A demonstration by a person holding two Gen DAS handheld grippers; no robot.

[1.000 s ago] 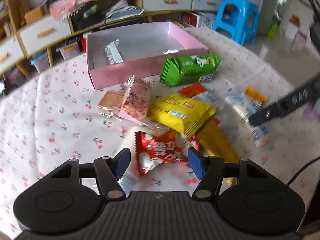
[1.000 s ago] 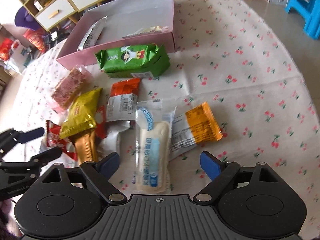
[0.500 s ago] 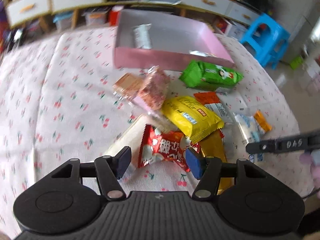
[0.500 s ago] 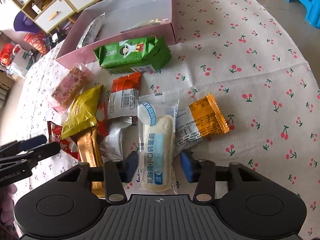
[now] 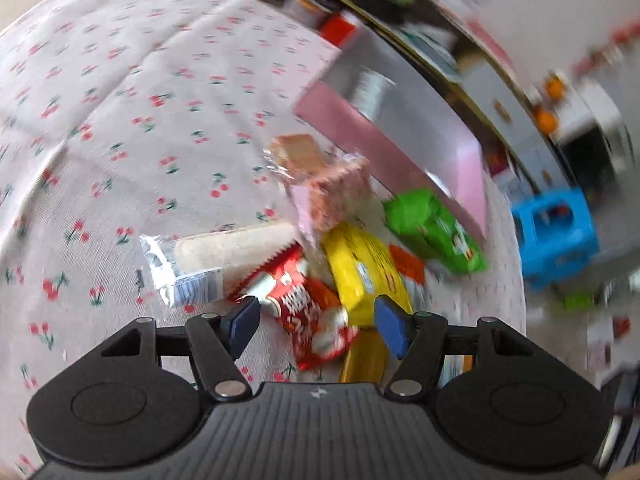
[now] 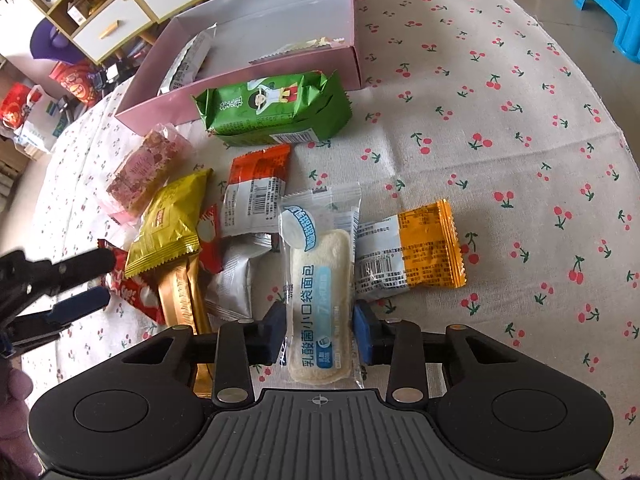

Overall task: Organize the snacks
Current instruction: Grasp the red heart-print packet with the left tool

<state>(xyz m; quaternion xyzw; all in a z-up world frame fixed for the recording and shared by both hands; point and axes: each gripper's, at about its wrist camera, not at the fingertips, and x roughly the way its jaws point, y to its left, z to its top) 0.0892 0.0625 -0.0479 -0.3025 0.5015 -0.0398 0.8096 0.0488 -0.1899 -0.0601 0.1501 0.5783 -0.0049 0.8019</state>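
The bread pouch (image 6: 320, 280) is a clear wrapper with white and light-blue print holding a pale oblong bun; it lies lengthwise on the cherry-print tablecloth (image 6: 500, 128), at the near side of the snack pile. The right gripper (image 6: 320, 330) is low over the cloth with both blue pads (image 6: 276, 330) pressed against the sides of the pouch's near half, clamped on it. Touching the pouch on the right is an orange-and-white packet (image 6: 412, 250); on the left lie a silver packet (image 6: 236, 276), a red-and-white packet (image 6: 256, 192), a yellow packet (image 6: 170, 224) and a gold stick packet (image 6: 184, 292). A green packet (image 6: 276, 110) rests against the near wall of the pink box (image 6: 352, 40), which sits toward the far edge of the table and holds a silver wrapper (image 6: 186, 64). The left gripper (image 5: 316, 326) is tilted and its view is motion-blurred; its fingers stand apart on either side of a red packet (image 5: 308, 312), without closing on it. In the right wrist view the same gripper (image 6: 80, 280) enters from the left edge of the frame. Only the left wrist view shows a clear-wrapped pale bar (image 5: 208, 260) lying left of the red packet and a blue stool (image 5: 556, 232) beyond the table; only the right wrist view shows the bread pouch and the orange-and-white packet.
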